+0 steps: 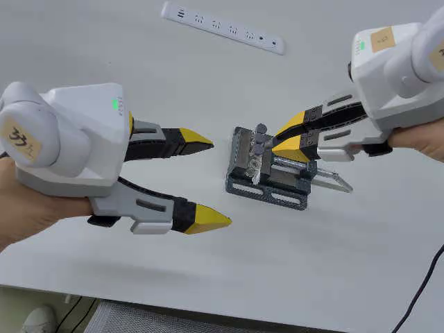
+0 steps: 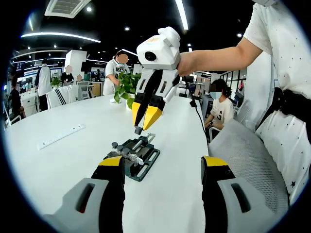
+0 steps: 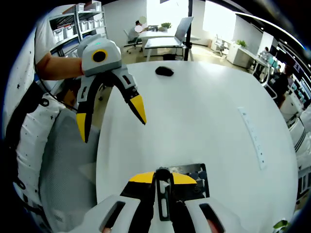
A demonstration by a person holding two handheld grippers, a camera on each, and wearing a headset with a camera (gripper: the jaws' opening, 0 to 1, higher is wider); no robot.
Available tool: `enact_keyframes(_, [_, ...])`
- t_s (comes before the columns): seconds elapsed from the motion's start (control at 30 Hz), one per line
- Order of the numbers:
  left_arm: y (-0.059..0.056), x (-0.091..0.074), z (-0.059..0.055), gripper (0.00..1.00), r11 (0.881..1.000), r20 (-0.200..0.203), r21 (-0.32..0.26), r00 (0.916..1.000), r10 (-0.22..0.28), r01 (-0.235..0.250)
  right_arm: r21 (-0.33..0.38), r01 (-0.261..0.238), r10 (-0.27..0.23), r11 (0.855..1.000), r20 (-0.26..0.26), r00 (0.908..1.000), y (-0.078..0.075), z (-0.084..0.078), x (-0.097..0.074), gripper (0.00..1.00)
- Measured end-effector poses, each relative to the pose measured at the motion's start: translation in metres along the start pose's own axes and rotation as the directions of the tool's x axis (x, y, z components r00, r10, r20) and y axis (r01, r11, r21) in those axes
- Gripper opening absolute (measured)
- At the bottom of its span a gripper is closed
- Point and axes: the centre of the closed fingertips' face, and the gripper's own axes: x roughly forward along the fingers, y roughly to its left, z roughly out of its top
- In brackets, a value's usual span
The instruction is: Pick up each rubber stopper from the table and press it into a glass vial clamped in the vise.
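Note:
A dark vise [image 1: 281, 189] sits mid-table and clamps glass vials [image 1: 254, 166], some capped with grey stoppers [image 1: 261, 128]. My right gripper [image 1: 276, 139] hovers over the vise's right side, shut on a small dark rubber stopper [image 2: 138, 130], which is also visible between its tips as the stopper [image 3: 162, 172]. In the left gripper view the right gripper [image 2: 145, 118] hangs a little above the vise [image 2: 141, 162]. My left gripper [image 1: 210, 180] stands open and holds nothing, to the left of the vise. Its yellow tips [image 2: 164, 162] point at the vise, and it appears as the left gripper [image 3: 112, 114] in the right gripper view.
A white power strip [image 1: 222, 28] lies at the far side of the white table [image 1: 139, 62]. A black cable [image 1: 423, 291] crosses the near right corner. A dark mouse [image 3: 164, 71] rests farther along the table. Chairs and people are beyond it.

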Motion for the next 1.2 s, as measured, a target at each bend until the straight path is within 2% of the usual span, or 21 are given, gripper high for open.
enact_keyframes(0.13, [0.003,0.002,-0.007,0.71,1.000,-0.017,0.011,0.9998,0.013,-0.012,-0.025,-0.010,0.009,1.000,-0.060,0.9981,-0.005,-0.005,0.012,0.06])
enact_keyframes(0.27, [0.005,0.004,-0.013,0.77,0.999,-0.035,0.031,0.9991,0.025,-0.024,-0.049,-0.039,0.033,0.998,-0.131,0.9908,-0.008,-0.015,0.026,0.06])
enact_keyframes(0.3, [0.006,0.005,-0.013,0.80,0.998,-0.031,0.054,0.9990,0.031,-0.030,-0.052,-0.047,0.039,0.998,-0.146,0.9885,-0.009,-0.017,0.030,0.06])
enact_keyframes(0.4, [0.005,0.006,-0.014,0.81,0.999,-0.032,0.044,0.9991,0.029,-0.028,-0.066,-0.050,0.037,0.997,-0.186,0.9819,-0.012,-0.022,0.037,0.06])
enact_keyframes(0.63, [0.005,0.008,-0.023,0.87,0.997,-0.055,0.073,0.9979,0.034,-0.030,-0.058,-0.074,0.058,0.996,-0.237,0.9699,-0.014,-0.032,0.049,0.06])
enact_keyframes(0.8, [0.005,0.007,-0.026,0.86,0.998,-0.055,0.061,0.9980,0.031,-0.028,-0.056,-0.083,0.065,0.995,-0.260,0.9633,-0.016,-0.034,0.052,0.06])
enact_keyframes(0.93, [0.005,0.007,-0.025,0.87,0.998,-0.046,0.062,0.9985,0.030,-0.027,-0.070,-0.089,0.064,0.994,-0.296,0.9531,-0.016,-0.038,0.056,0.06])
enact_keyframes(1.2, [0.007,0.007,-0.026,0.87,0.998,-0.043,0.057,0.9986,0.031,-0.029,-0.058,-0.096,0.073,0.994,-0.318,0.9453,-0.018,-0.043,0.059,0.06])
